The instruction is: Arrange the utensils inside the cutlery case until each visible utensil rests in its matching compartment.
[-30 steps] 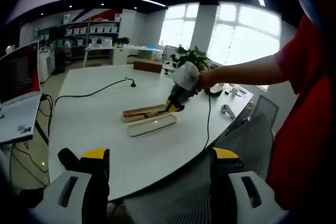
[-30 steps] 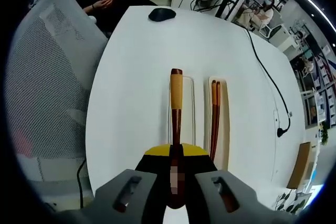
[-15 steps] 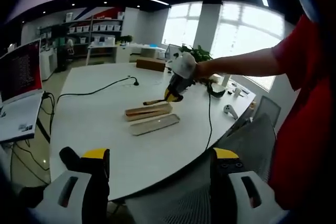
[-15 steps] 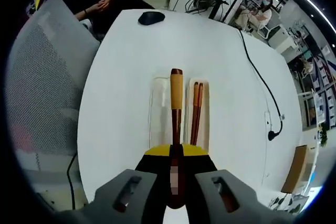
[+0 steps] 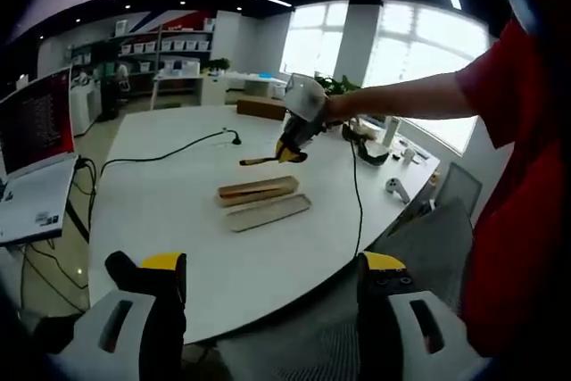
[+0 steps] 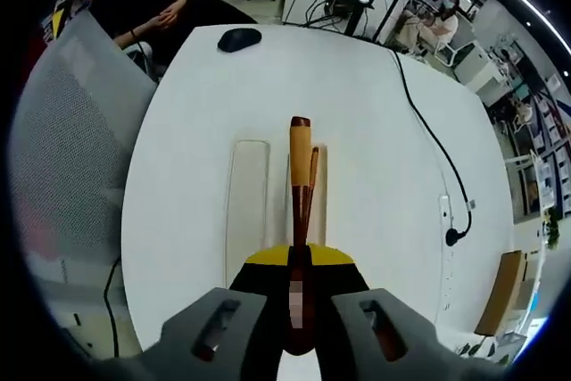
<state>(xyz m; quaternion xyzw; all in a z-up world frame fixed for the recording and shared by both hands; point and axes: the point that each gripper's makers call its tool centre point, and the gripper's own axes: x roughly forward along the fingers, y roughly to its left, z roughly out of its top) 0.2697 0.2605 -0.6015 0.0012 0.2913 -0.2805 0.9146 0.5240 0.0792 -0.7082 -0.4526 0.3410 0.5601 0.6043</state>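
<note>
An open office with shelving and bright windows surrounds a white round table, crossed by a black cable. Compared with a second ago, the right gripper has risen: the left gripper view now shows it clear above the wooden case half instead of down at it, and in the right gripper view the case sits smaller and has slid under the held utensil.

The right gripper is clamped on a wooden utensil with a yellow-banded handle, pointing straight ahead. Below it lie the pale lid and, partly hidden, the chopsticks in the case. A computer mouse shows at the table's far edge.

The left gripper hangs back at the table's near edge, jaws wide apart, grasping nothing. The person's bare arm stretches over the table.
</note>
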